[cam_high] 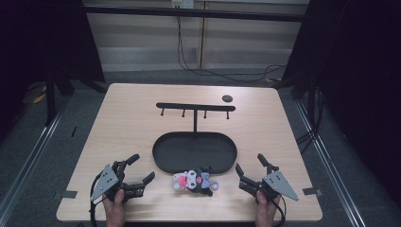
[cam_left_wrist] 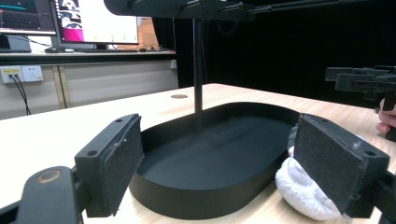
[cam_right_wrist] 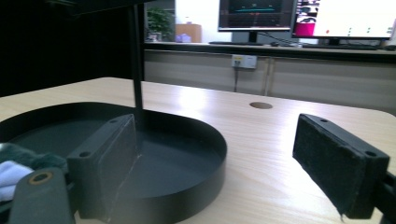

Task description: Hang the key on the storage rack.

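A small plush toy (cam_high: 194,180), white, pink and black, lies on the table just in front of the black oval tray (cam_high: 163,142). A black T-shaped rack with hooks (cam_high: 196,108) rises from the tray's far rim. My left gripper (cam_high: 141,169) rests open at the front left, the plush (cam_left_wrist: 299,191) just beside its right pad. My right gripper (cam_high: 249,166) rests open at the front right, nothing between its pads. The tray (cam_right_wrist: 205,140) lies ahead of it, with a bit of the plush (cam_right_wrist: 18,165) at the left edge.
A small round hole (cam_high: 227,98) sits near the table's far right corner. Tape marks (cam_high: 69,194) lie at the front corners. Cables hang behind the table. Monitors (cam_right_wrist: 303,16) stand on a counter beyond.
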Demonstrator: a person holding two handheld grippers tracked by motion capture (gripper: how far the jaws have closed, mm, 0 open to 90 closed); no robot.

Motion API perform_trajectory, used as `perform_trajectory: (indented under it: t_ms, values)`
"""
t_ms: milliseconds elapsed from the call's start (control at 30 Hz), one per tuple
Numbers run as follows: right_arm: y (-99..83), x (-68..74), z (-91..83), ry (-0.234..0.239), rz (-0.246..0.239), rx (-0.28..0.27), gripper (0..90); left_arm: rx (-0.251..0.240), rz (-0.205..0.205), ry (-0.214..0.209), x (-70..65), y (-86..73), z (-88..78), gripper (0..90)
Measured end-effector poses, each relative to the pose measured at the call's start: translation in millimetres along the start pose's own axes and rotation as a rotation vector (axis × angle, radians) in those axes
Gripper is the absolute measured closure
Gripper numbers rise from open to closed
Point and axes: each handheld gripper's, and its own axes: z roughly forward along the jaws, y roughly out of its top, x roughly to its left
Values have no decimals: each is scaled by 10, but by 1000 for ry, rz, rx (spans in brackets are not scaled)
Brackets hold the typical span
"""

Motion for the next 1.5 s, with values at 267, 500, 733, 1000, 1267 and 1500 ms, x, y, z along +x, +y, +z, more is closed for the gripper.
perform_trajectory:
  t_ms: [267,500,733,1000,1267,1500]
  values:
    - [3,-26,11,49,7,11,152,0,-4,-1,-3,0,2,155]
    - [27,-33,69,65,14,78,176,-1,-4,-1,-2,0,2,155]
    - [35,-15,61,108,16,106,200,0,-4,-1,-2,0,2,155]
    - [110,24,52,142,5,192,260,0,-4,-1,-1,1,2,155]
    - [290,46,125,220,-9,292,423,-1,-4,0,-2,0,2,155]
    - [492,68,247,272,-33,408,429,0,-4,-1,-2,0,2,155]
